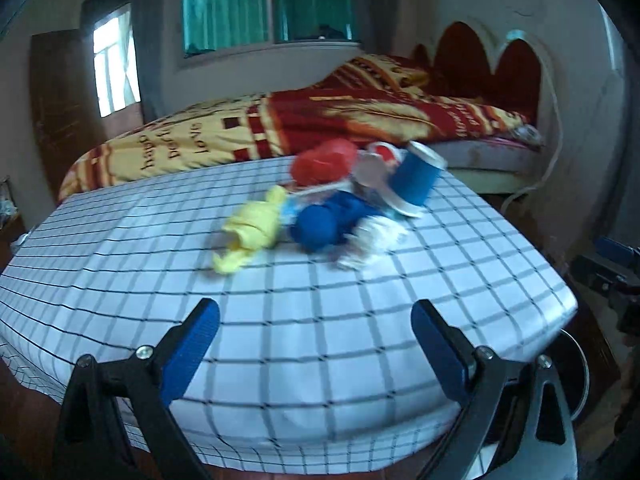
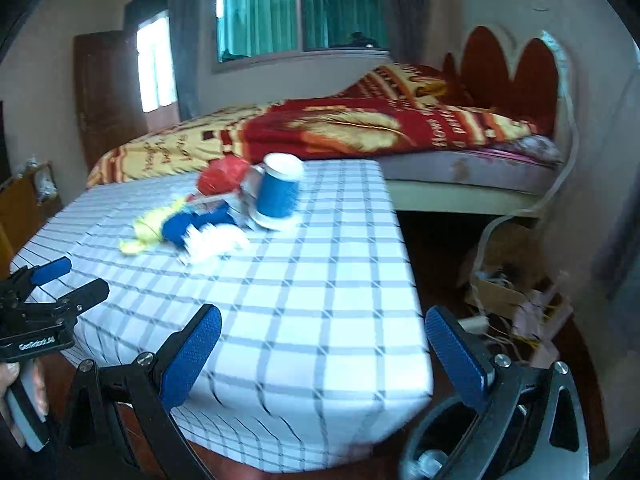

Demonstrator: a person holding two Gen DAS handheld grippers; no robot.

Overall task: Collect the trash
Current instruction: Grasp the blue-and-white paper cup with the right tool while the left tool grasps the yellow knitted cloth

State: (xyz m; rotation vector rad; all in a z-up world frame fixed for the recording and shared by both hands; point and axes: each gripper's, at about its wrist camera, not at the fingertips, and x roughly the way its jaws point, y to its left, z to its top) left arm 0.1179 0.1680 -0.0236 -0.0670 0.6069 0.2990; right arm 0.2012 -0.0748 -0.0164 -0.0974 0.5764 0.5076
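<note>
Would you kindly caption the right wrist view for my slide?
Open right gripper faces a checked table bearing a trash pile; left gripper alongside.

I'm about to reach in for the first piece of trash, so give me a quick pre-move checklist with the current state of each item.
1. Left gripper open and empty: ok.
2. Right gripper open and empty: ok.
3. Trash in view: ok; the yellow wrapper, blue cup and red piece lie clustered on the table.
4. Path to the pile: ok; only bare checked cloth lies between the grippers and the trash.
5. Grippers apart from each other: ok; the left one shows well to the side in the right wrist view.
6. Bin to drop trash into: cannot tell; none is clearly in view.
</note>
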